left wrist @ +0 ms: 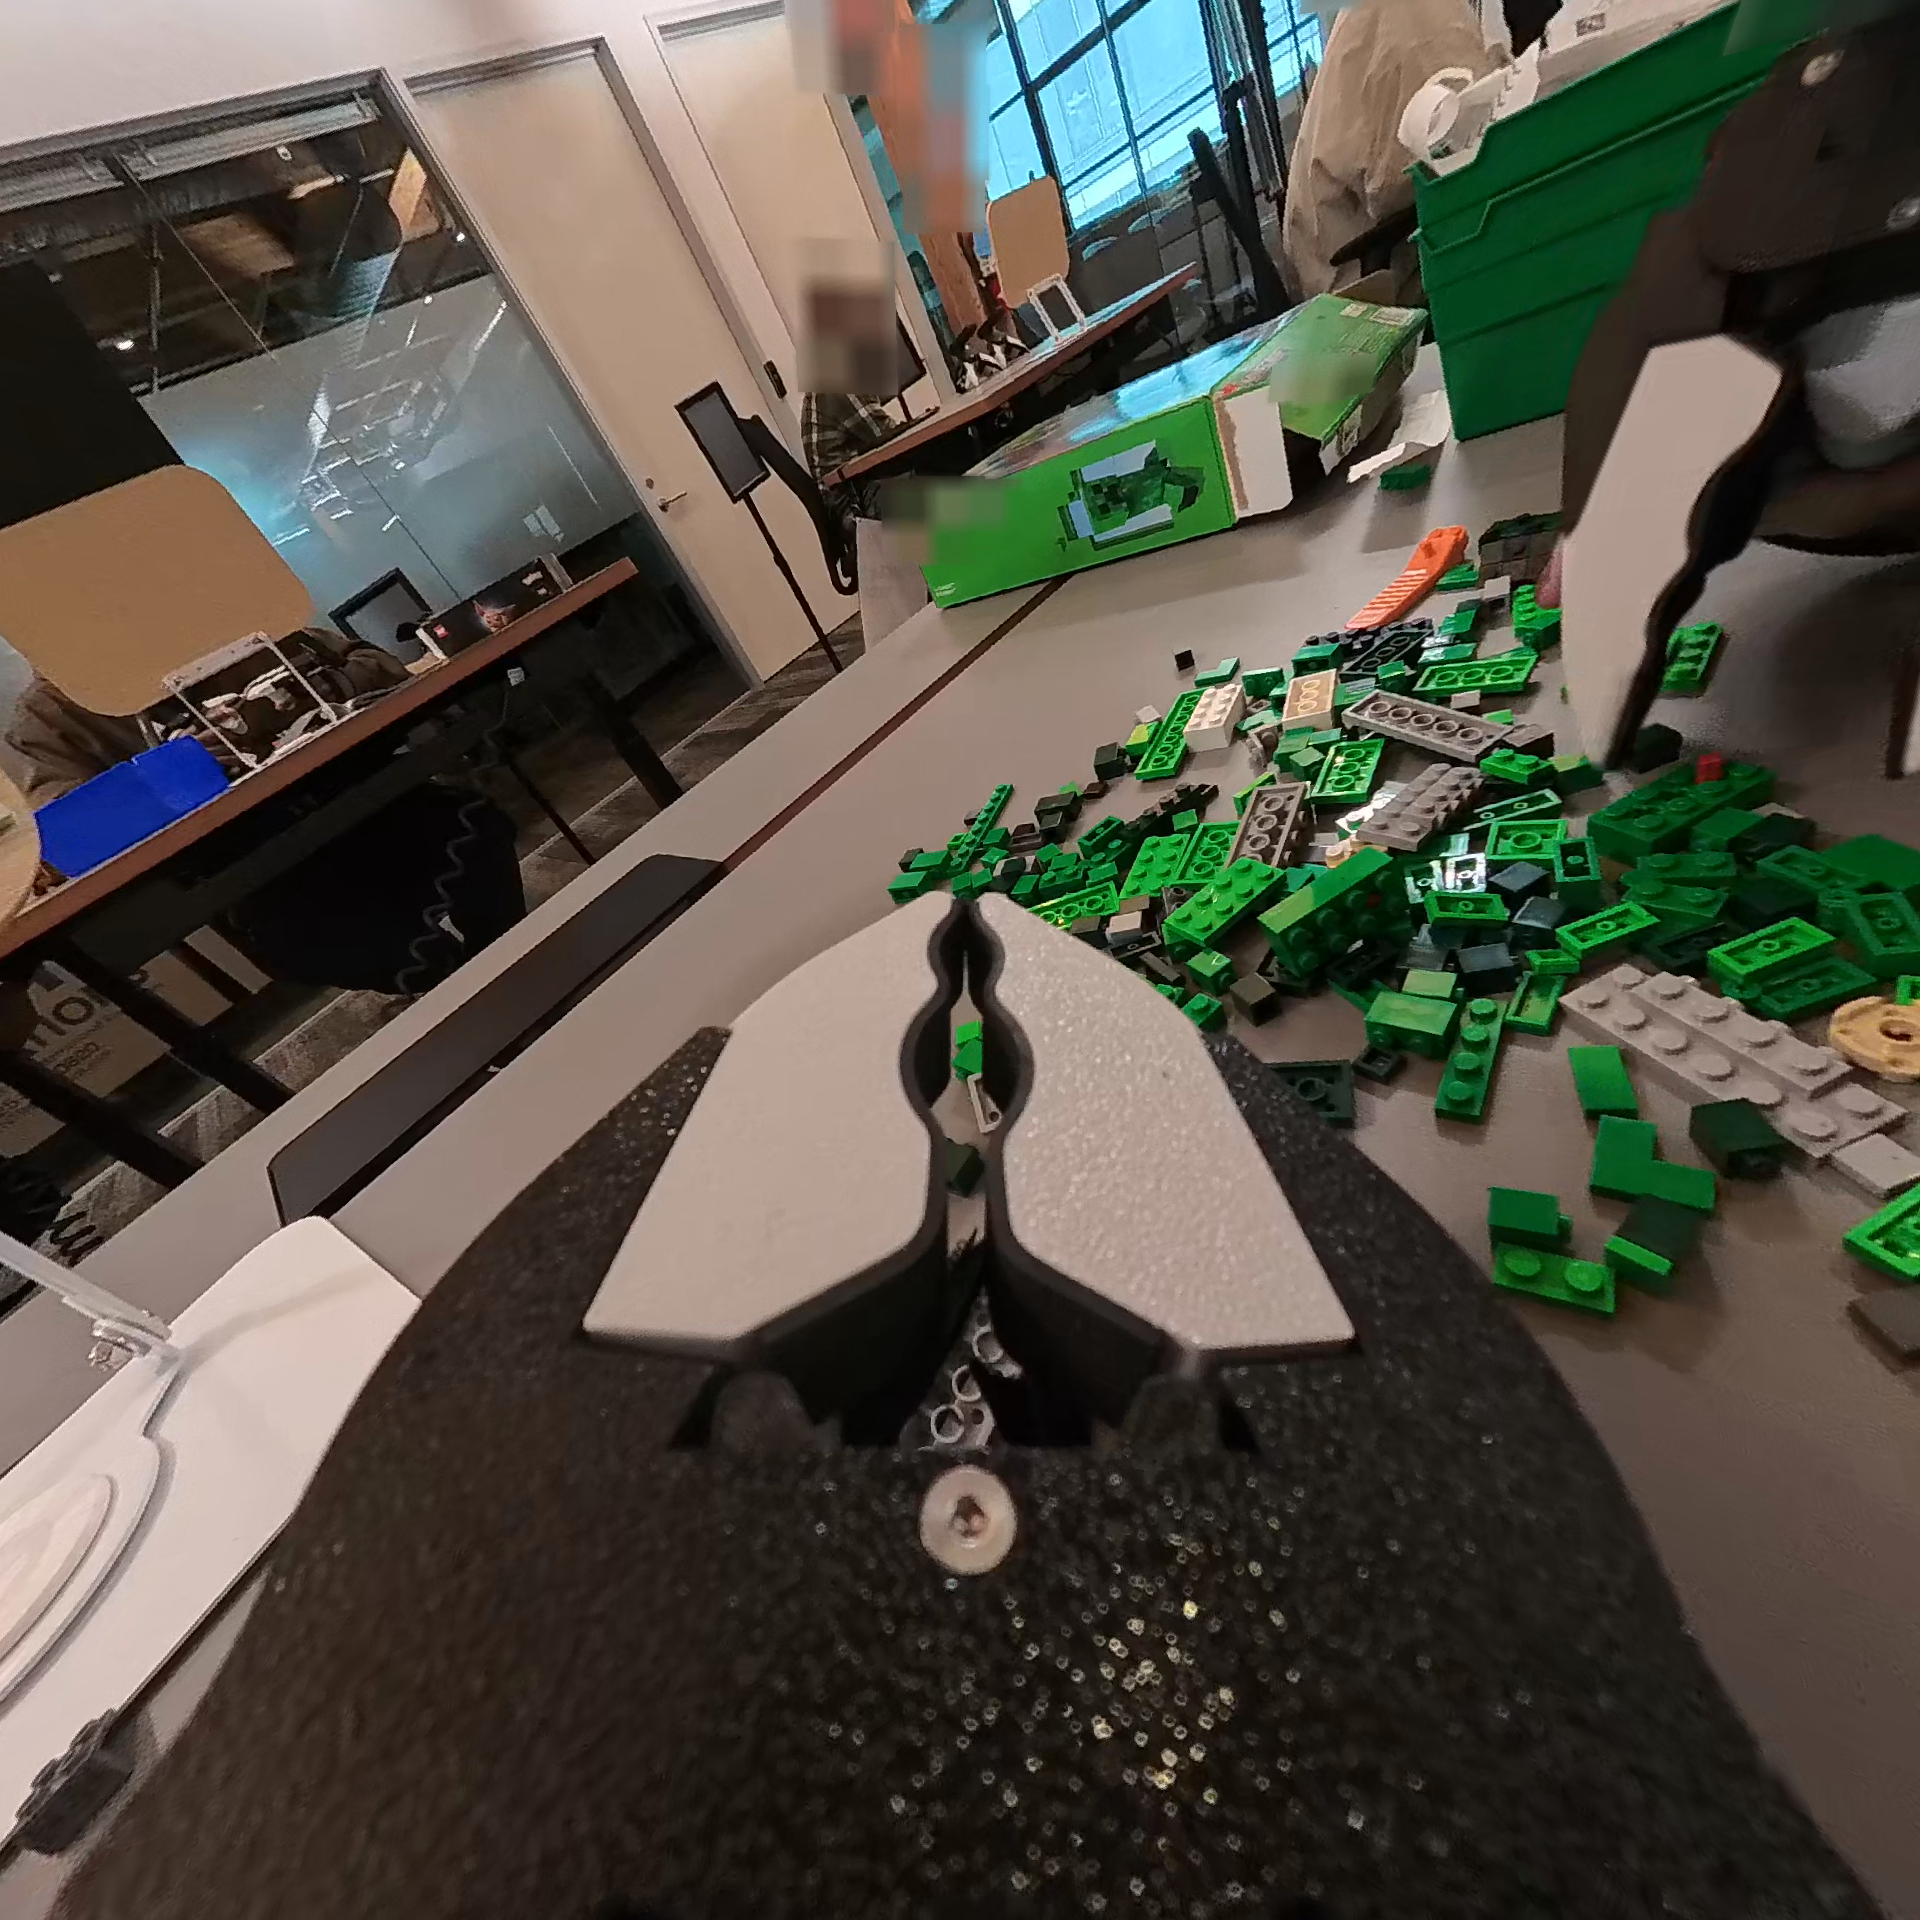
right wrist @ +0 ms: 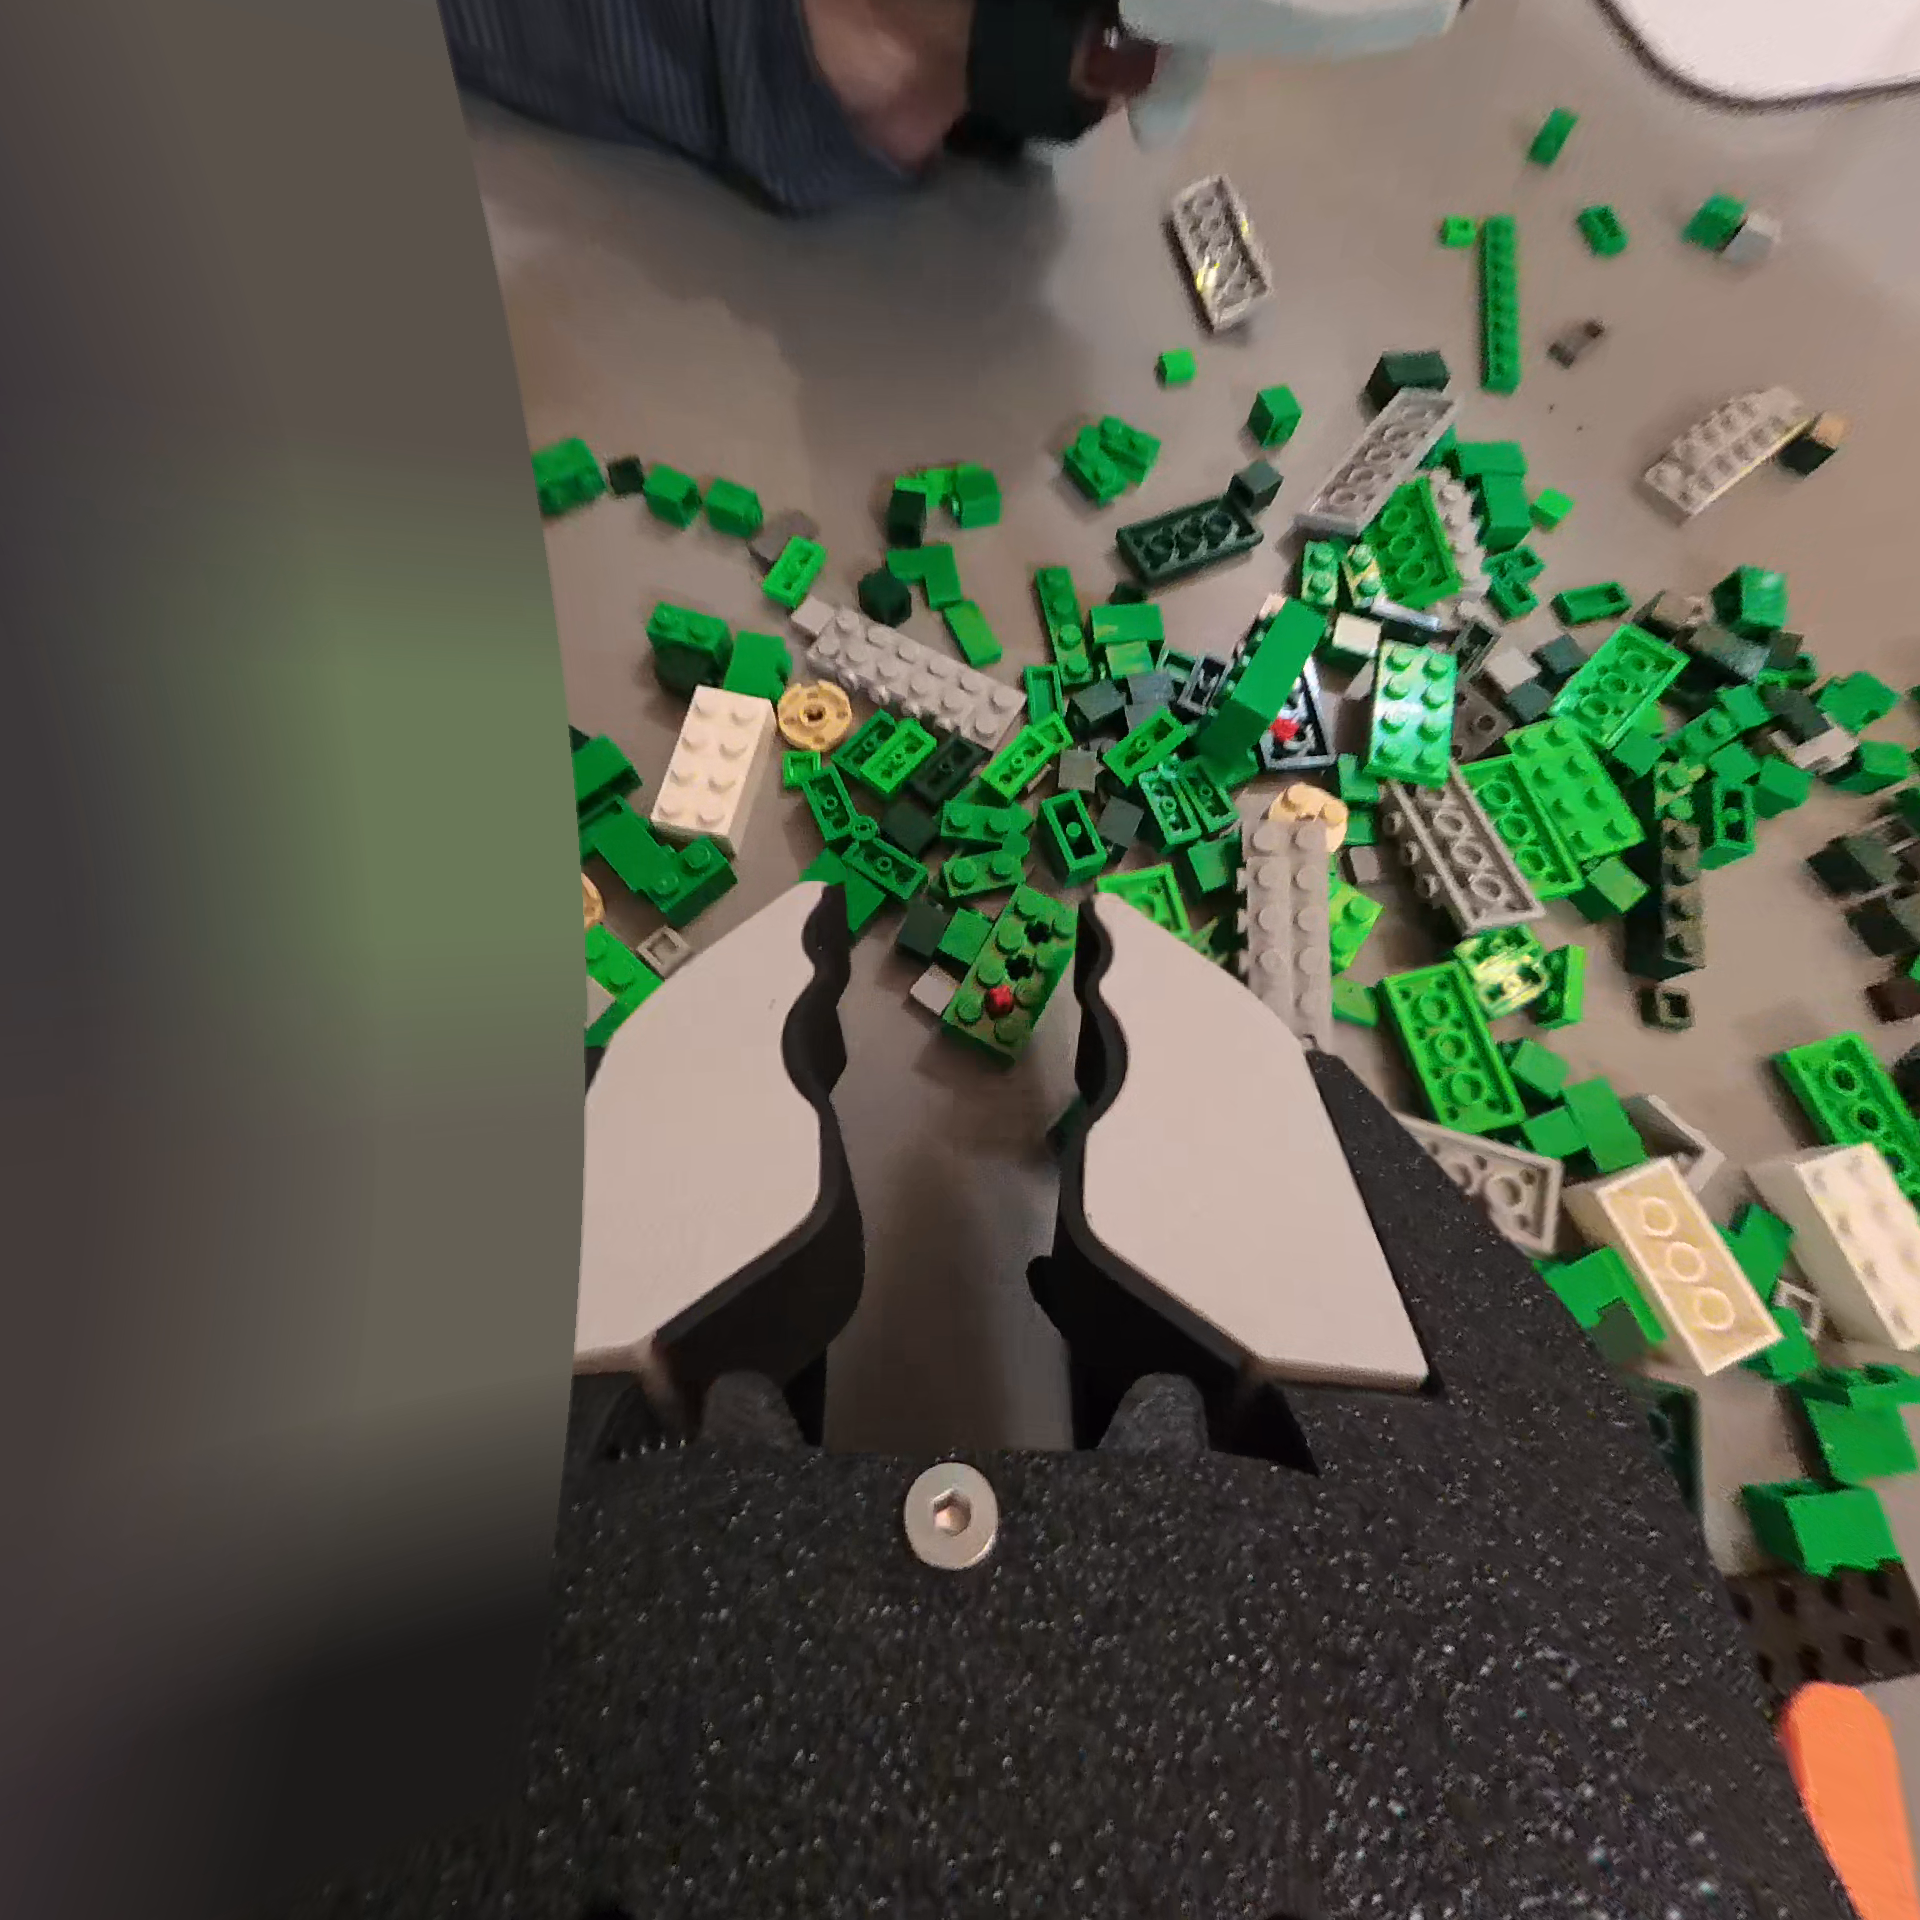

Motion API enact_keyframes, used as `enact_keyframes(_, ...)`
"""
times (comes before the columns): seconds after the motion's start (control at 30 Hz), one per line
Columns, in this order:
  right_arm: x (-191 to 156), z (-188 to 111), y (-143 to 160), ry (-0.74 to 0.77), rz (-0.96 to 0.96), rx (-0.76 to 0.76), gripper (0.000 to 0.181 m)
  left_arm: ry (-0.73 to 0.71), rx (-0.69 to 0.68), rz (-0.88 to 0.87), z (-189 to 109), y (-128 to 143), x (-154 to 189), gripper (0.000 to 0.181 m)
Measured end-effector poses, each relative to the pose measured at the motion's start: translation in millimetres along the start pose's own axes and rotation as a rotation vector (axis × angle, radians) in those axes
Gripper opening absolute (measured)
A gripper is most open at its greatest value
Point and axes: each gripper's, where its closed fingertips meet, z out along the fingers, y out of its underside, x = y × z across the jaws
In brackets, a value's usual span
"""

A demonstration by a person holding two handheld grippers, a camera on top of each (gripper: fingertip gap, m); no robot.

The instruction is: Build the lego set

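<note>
A pile of loose bricks (left wrist: 1455, 883), mostly green with some grey plates, lies spread on the grey table (left wrist: 1714, 1507). My left gripper (left wrist: 961, 914) is at the pile's near left edge with its fingertips together. Small pieces show through the gap behind the tips, and I cannot tell whether any of them is held. My right gripper (right wrist: 956, 904) is open just above the pile (right wrist: 1247, 727). A green brick with a red stud (right wrist: 1013, 977) lies between its fingertips, untouched. The right gripper also shows in the left wrist view (left wrist: 1621, 727), tips down at the far side of the pile.
A green set box (left wrist: 1091, 509) and a green bin (left wrist: 1558, 239) stand at the back. An orange brick separator (left wrist: 1408, 577) lies behind the pile. A white brick (right wrist: 717, 764) and a long grey plate (right wrist: 914, 665) lie at the left. A person's hand (right wrist: 883, 94) is at the top. Left tips to right tips: about 15 cm. Measured from the fingertips, the long grey plate (right wrist: 914, 665) is 6 cm or so from the right gripper and 15 cm from the left. It is also in sight in the left wrist view (left wrist: 1709, 1043).
</note>
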Motion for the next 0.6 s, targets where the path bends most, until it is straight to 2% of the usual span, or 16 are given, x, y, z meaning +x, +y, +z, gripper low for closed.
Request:
enact_keyframes(0.03,0.8,1.0,4.9,0.0,0.011,-0.026,0.042,0.0,0.0,0.0,0.1,0.1,0.1,0.0)
enact_keyframes(0.13,5.3,1.5,15.7,0.016,0.028,-0.077,0.039,0.002,-0.002,0.003,0.2,0.2,0.5,0.0)
enact_keyframes(0.3,9.1,0.8,18.8,0.039,0.018,-0.097,0.019,0.004,-0.002,0.005,0.2,0.3,0.9,0.0)
enact_keyframes(0.6,30.7,-11.1,15.2,0.18,0.002,-0.071,0.018,0.006,-0.003,0.008,0.4,0.5,1.4,0.0)
